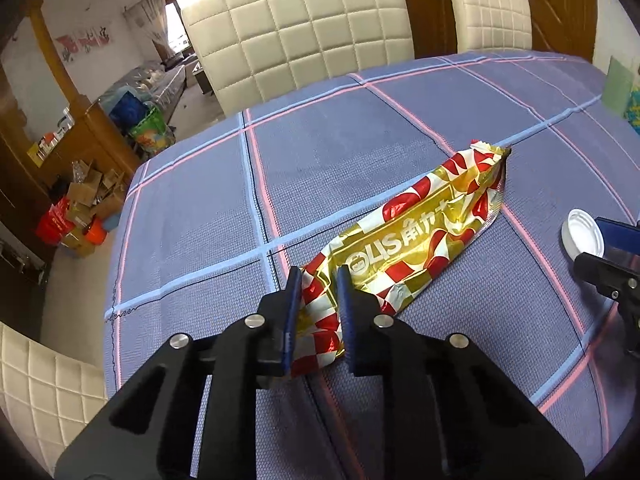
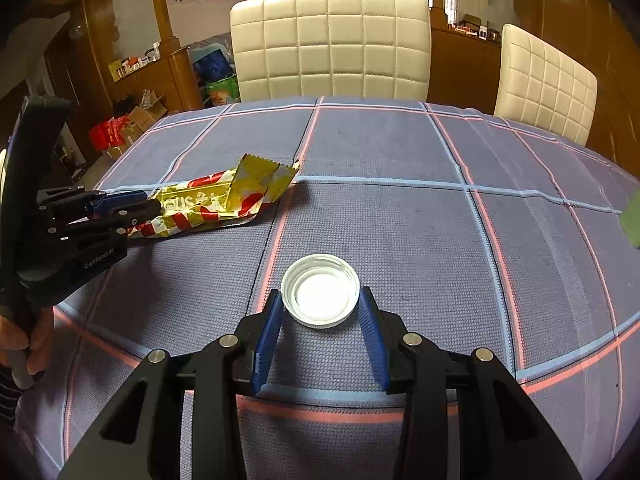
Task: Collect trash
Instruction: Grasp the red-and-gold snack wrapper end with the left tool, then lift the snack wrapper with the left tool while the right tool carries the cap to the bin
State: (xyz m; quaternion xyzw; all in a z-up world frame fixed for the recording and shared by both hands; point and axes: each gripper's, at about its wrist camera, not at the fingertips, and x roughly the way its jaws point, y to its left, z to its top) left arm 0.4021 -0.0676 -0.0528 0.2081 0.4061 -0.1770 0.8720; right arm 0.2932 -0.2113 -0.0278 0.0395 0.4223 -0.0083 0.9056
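A gold, red and white snack wrapper (image 1: 420, 232) lies on the blue checked tablecloth (image 1: 192, 216). My left gripper (image 1: 319, 280) straddles the wrapper's near end, jaws partly closed with the foil between the blue pads; I cannot tell whether they pinch it. The wrapper (image 2: 224, 204) and the left gripper (image 2: 150, 206) also show in the right wrist view. A white bottle cap (image 2: 320, 295) lies open side up. My right gripper (image 2: 320, 300) is open with one pad on each side of the cap, not touching it. The cap (image 1: 582, 236) shows at the right in the left wrist view.
Cream quilted chairs (image 2: 330, 44) stand at the table's far edge, another chair (image 2: 544, 84) at the right, and one chair (image 1: 44, 384) at the near left. A green object (image 1: 618, 88) sits at the table's far right. Boxes and bags (image 1: 84, 208) clutter the floor left.
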